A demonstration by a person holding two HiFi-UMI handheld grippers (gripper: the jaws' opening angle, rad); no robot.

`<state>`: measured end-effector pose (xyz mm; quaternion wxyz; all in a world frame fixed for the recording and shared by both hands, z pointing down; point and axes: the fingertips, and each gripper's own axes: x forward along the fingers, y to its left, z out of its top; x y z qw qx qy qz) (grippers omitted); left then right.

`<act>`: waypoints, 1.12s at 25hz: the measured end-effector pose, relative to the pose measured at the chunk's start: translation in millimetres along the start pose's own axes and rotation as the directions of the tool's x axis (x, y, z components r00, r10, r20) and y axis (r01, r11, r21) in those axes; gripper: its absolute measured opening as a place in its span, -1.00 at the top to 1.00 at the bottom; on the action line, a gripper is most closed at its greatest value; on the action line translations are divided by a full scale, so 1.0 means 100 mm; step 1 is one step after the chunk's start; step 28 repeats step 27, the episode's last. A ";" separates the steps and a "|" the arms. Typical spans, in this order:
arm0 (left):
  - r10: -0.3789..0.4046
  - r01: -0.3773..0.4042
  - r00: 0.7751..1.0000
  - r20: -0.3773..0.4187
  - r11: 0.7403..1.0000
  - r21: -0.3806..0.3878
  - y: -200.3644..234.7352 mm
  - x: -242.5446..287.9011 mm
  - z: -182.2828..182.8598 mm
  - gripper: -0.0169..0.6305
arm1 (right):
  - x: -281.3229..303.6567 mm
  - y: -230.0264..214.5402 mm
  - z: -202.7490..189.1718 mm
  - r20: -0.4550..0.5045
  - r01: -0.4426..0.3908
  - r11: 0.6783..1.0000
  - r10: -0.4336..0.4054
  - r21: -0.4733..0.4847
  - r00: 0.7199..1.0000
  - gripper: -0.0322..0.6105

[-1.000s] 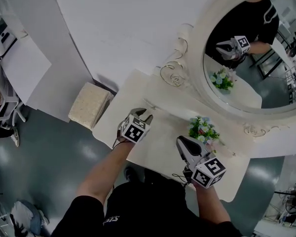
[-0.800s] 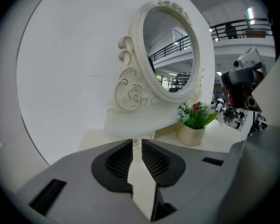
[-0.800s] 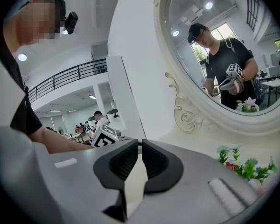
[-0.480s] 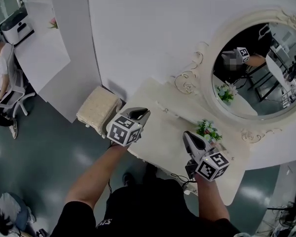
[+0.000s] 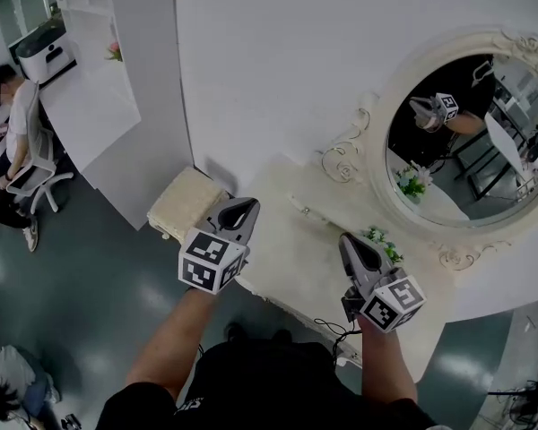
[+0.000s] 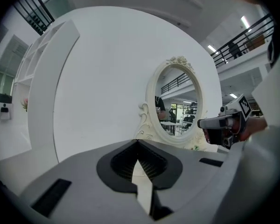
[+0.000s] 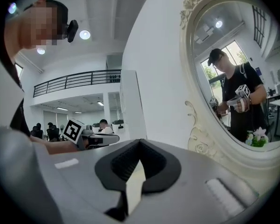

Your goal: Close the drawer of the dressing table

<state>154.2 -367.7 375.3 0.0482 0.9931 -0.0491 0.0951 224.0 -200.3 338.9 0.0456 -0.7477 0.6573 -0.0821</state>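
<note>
We hold both tools above the desk (image 5: 287, 240), which stands against the white wall under the oval mirror (image 5: 466, 141). From above we cannot make out its drawer. The left tool (image 5: 245, 209) has just been closing and is now pressed together with nothing between its jaws. The right tool (image 5: 351, 247) is pressed together too. Their cubes carry black-and-white square markers.
</note>
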 end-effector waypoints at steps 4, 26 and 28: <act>-0.009 0.009 1.000 0.009 1.000 -0.022 -0.12 -0.08 0.04 0.93 | -0.07 0.07 0.13 0.016 -0.045 0.996 0.047 -0.072 0.999 0.87; 0.041 -0.041 0.999 -0.017 0.999 0.020 -0.42 0.06 0.04 0.93 | -0.33 -0.33 0.06 0.023 -0.063 0.998 0.064 -0.022 0.998 0.87; 0.043 -0.042 0.999 -0.017 0.999 0.016 -0.42 0.08 0.04 0.93 | -0.33 -0.35 0.05 0.021 -0.065 0.998 0.065 -0.021 0.998 0.87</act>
